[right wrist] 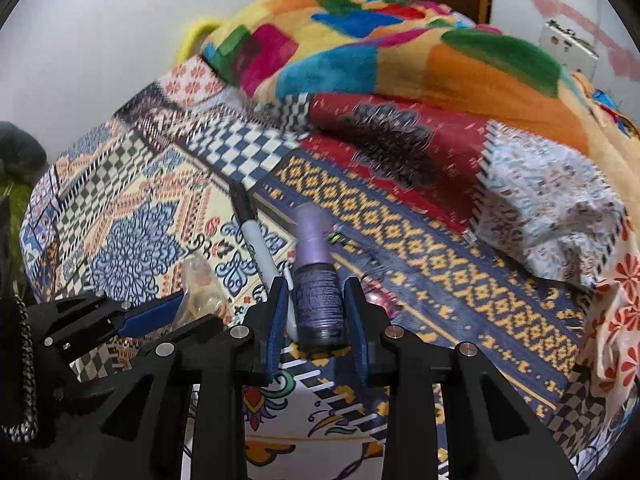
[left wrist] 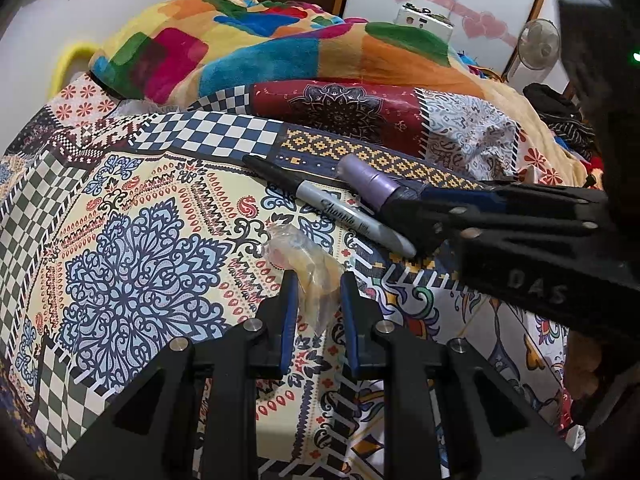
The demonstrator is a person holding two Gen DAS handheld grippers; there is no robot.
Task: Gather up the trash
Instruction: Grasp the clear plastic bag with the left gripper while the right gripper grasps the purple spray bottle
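A crumpled clear plastic wrapper [left wrist: 308, 268] lies on the patterned bedsheet [left wrist: 132, 216]. My left gripper [left wrist: 319, 284] is around its near end, fingers close on each side and touching it. It also shows in the right wrist view [right wrist: 200, 288]. My right gripper [right wrist: 316, 284] is shut on a small purple bottle [right wrist: 318, 280] with a lilac cap, which also shows in the left wrist view [left wrist: 368, 184]. A black and grey Sharpie marker [left wrist: 332, 212] lies on the sheet between wrapper and bottle.
A colourful fleece blanket [left wrist: 280, 48] is heaped at the back of the bed, over a folded red and blue patterned pillow [left wrist: 360, 108]. A white wall [right wrist: 100, 40] stands to the left. A fan [left wrist: 538, 44] and clothes pile are at the right.
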